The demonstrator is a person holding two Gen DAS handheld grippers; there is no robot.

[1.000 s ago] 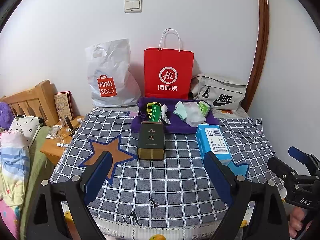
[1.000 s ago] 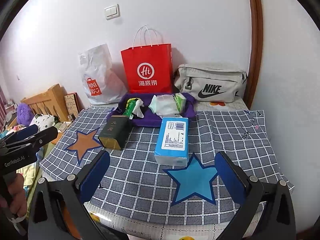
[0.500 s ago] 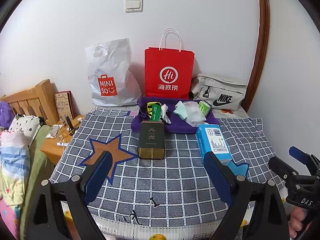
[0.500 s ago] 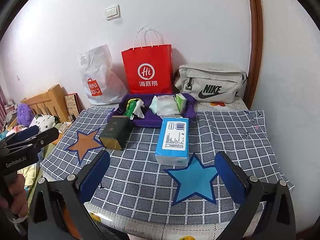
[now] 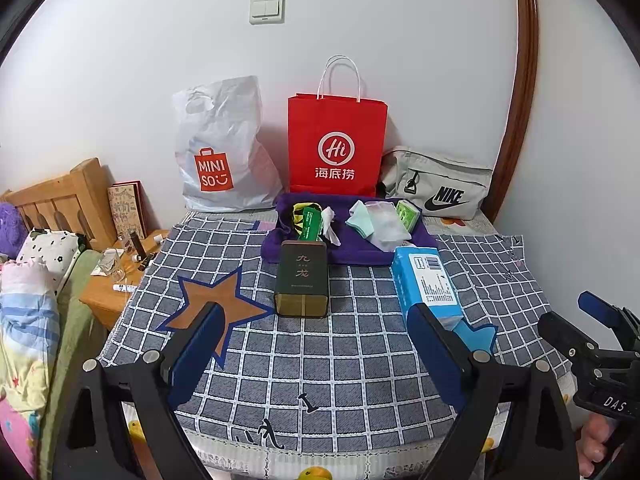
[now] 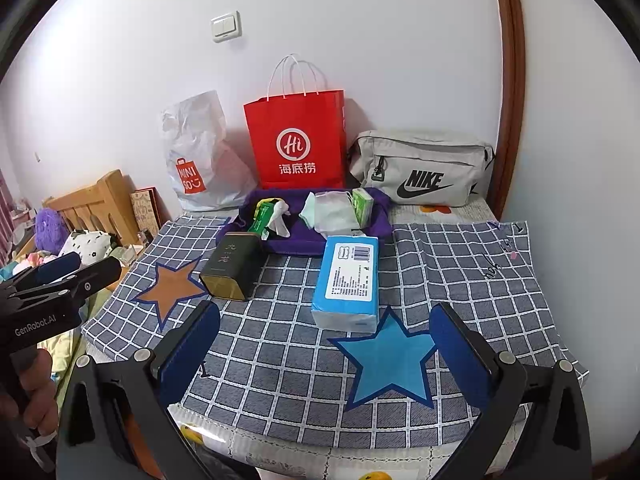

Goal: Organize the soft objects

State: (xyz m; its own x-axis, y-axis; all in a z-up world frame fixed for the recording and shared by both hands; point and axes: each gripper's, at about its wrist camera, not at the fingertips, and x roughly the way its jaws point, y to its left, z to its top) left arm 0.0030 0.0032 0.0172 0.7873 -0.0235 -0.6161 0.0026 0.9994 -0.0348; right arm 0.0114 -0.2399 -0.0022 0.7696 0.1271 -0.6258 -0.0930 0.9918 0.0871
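A blue tissue pack (image 6: 347, 280) (image 5: 426, 280) lies on the checked cloth (image 6: 460, 280), beside a dark green tin (image 6: 232, 266) (image 5: 303, 278). Behind them a purple cloth tray (image 6: 296, 244) (image 5: 348, 254) holds a green packet (image 5: 310, 222), white tissues (image 6: 334, 212), a pale green cloth (image 5: 358, 220) and a small green pack (image 6: 362, 204). My left gripper (image 5: 316, 344) is open above the cloth's near edge with nothing between its fingers. My right gripper (image 6: 326, 348) is also open and empty, hovering near the blue star (image 6: 386, 360).
A white Miniso bag (image 5: 218, 152), a red paper bag (image 5: 336, 148) and a grey Nike pouch (image 6: 424, 168) lean against the back wall. A wooden headboard (image 5: 60, 200), a cluttered bedside stand (image 5: 120, 276) and bedding (image 5: 24, 320) lie to the left. A wall closes the right side.
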